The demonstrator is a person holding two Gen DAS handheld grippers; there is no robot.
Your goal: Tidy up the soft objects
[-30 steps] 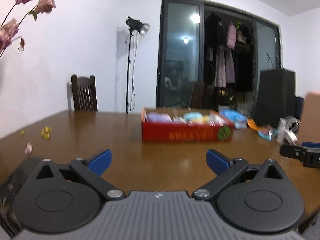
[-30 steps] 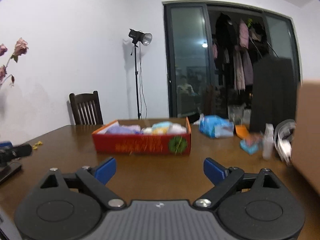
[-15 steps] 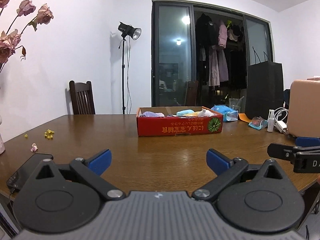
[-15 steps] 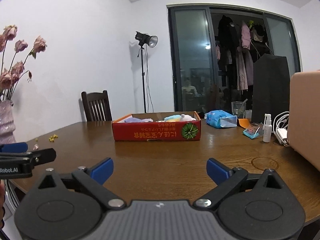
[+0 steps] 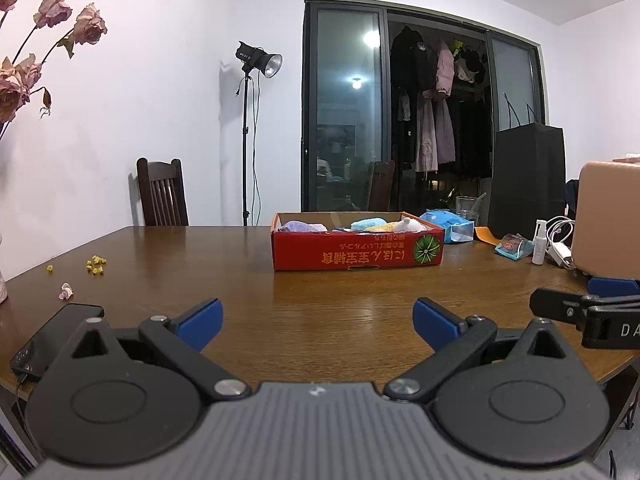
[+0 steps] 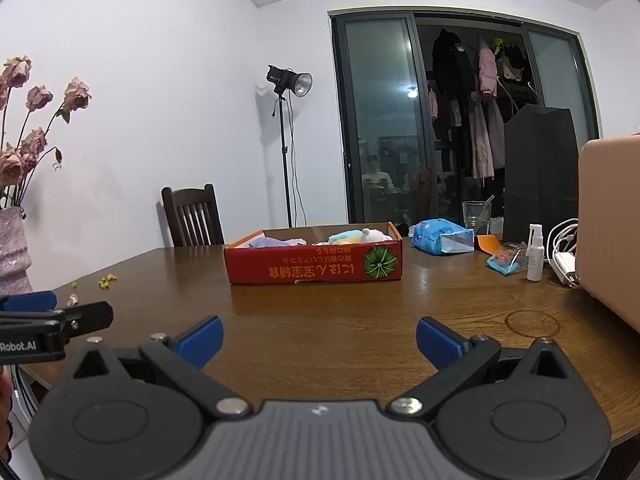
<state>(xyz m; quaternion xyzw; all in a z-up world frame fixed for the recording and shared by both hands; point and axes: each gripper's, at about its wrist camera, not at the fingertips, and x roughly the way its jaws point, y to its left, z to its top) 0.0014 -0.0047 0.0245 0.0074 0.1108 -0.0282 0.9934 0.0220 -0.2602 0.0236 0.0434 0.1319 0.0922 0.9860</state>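
A dark brown wooden table [image 5: 320, 304] carries everything here; its top is glossy and shows a faint ring mark [image 6: 532, 323] near the right side. A red cardboard box [image 5: 358, 254] sits toward the far middle. To its right lie a blue tissue pack [image 5: 450, 227], an orange card [image 6: 487, 242], a small blue packet [image 5: 514, 245], a white spray bottle [image 6: 535, 253], a white charger with cable [image 6: 564, 258] and a tan case [image 6: 610, 220]. A glass [image 6: 476, 213] stands behind the tissue pack. On the left: a black phone [image 5: 56, 334] at the near edge, a pink petal [image 5: 66, 290], yellow bits [image 5: 96, 265] and a pale vase [image 6: 12, 252].
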